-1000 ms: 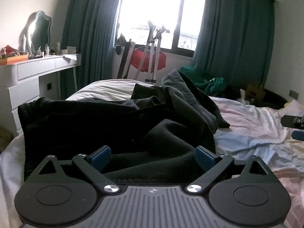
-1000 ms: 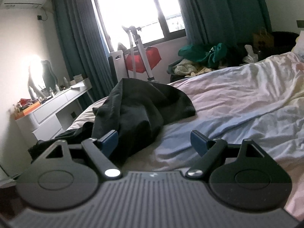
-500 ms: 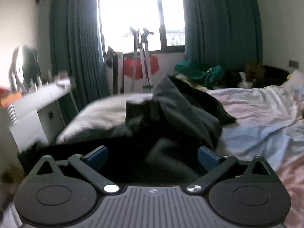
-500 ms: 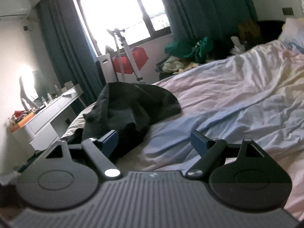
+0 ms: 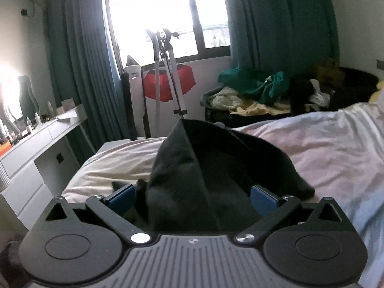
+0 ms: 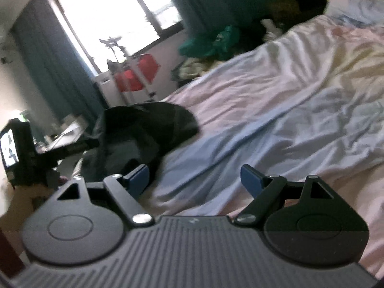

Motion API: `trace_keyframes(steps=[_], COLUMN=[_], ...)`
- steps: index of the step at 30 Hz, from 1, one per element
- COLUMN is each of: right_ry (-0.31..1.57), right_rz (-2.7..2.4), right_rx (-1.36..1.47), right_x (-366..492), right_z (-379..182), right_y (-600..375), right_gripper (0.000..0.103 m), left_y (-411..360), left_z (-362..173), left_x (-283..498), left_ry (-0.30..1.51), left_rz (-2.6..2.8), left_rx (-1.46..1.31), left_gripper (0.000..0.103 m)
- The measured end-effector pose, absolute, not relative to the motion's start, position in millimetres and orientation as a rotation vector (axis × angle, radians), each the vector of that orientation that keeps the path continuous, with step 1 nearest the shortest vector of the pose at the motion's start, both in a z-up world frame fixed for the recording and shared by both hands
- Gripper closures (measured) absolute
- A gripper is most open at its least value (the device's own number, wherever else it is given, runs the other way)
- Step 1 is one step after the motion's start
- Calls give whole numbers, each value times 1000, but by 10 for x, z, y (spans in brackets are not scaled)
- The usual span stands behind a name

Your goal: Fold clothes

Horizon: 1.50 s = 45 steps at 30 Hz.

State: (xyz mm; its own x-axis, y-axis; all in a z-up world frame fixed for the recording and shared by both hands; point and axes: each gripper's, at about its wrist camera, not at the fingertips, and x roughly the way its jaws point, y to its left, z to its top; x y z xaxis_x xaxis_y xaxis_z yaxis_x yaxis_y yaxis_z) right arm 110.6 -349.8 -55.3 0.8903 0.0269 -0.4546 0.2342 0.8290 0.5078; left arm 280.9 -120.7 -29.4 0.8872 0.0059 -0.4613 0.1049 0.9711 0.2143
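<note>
Each hand-held unit is built alike. The left gripper is fronted by a grey ribbed plate, marked at its middle with a small round emblem. To either side of the plate a black round housing is set, each embossed with a circle and topped by a black triangular bracket with a cut-out and a small screw at its tip. From two silver screws at the plate's forward edge, black link bars are run outward to blue finger pads. The right gripper is made the same way, with a darker ribbed plate, silver pivot screws and blue pads. In the right wrist view a black body with a lit screen is seen on the other unit.
</note>
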Motion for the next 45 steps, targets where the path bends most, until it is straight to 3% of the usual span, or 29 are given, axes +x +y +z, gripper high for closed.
trace_keyframes(steps=[6,9,10,11,14,15,16,21,29,32,37,45], right_ry=[511,521,523,526,534,543,552,556,420,355,415,517], right_rz=[-154,-162,-167,-169,-173,-176,-175,-167,-89,-51,9,4], right_rx=[722,765,775,786,800,794,785,764,932,1037,1200,1237], right_x=[1302,1348,1360,1374,1428,1451,1469,1475,1235,1087,972,967], right_z=[-815,-916,-946,-976,-1062,-1085,-1105,-1125,-1027,-1007,-1109,-1141], right_y=[-3744,-3821,-3841,-3859,-3878,-3872,-3857,-3811,-3907,-3976,-4014,-3917], right_gripper=[18,18,18,18,18,18,18,18,18,17,16,16], left_y=[-1416,-1415,-1407,-1399,-1378,-1385,-1414,-1654,-1708,-1427,-864,-128], left_z=[-346,-399,-424,-449,-511,-505,-472,-39,542,372,-199,-623], left_x=[3386,3657,3750,3843,4016,4017,3977,3330,1200,595,24,78], left_ry=[538,581,604,627,689,690,682,521,327,389,543,596], left_rz=[73,127,149,170,187,194,193,80,-258,-324,-353,-320], left_rx=[308,322,324,326,307,302,306,379,528,482,388,121], left_gripper=[2,6,12,18,57,83,96,98,99,99,98,97])
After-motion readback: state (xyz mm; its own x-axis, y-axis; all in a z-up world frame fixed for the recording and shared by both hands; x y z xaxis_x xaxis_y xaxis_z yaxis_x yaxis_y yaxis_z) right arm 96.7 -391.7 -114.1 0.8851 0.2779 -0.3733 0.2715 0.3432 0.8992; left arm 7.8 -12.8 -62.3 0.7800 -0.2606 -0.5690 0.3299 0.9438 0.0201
